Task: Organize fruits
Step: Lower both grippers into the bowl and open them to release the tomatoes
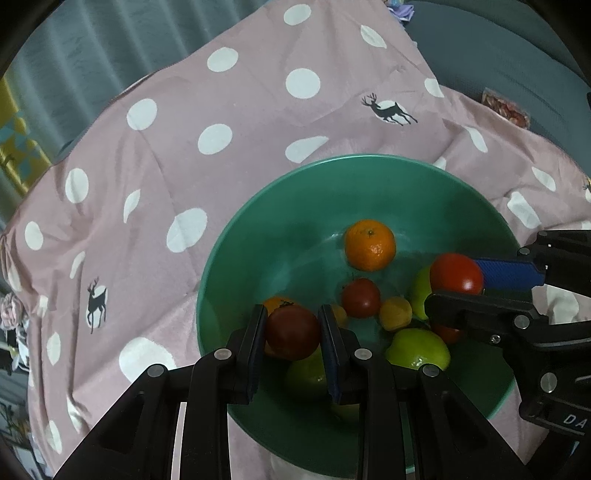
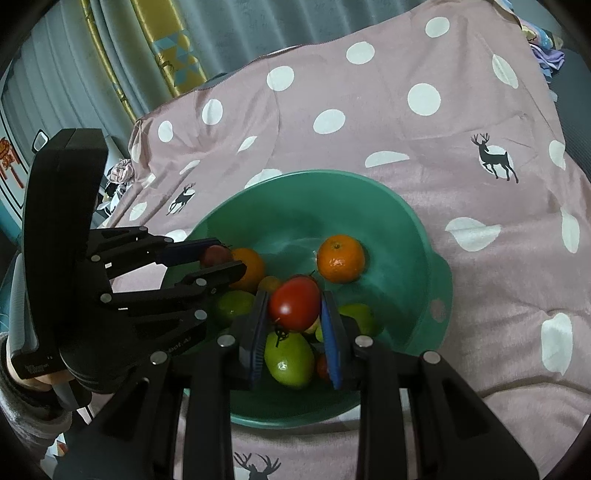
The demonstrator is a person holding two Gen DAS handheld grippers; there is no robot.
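Left gripper [image 1: 293, 334]: nearest the left wrist camera, over the near-left part of the green bowl [image 1: 236, 236]; its two blue-padded fingers are clamped on a dark red apple [image 1: 291, 332].
Right gripper [image 2: 294, 309]: low over the bowl's near side, fingers closed around a bright red tomato [image 2: 294, 308].
Surface: pink bedspread [image 1: 184, 122] with white dots and black deer prints, wrinkled around the bowl.
Room: grey curtain [image 2: 240, 33] behind the bowl, with a yellow patterned strip [image 2: 173, 48] beside it.
Bowl contents: mandarin [image 1: 370, 249] on the far side of the bowl, apart from the rest; a small red fruit [image 1: 361, 298], a small yellow fruit [image 1: 395, 314] and a green apple [image 1: 419, 349] clustered nearer the grippers.
Only in right view: the person's gloved left hand [image 2: 48, 373] on the left gripper's handle, and the bowl's side lug [image 2: 437, 308].
Only in left view: a red patterned packet [image 1: 504, 107] beyond the bowl, off the bedspread's far right edge.
Pose: both grippers reach into the bowl from the near side, the right one entering across the bowl's right rim.
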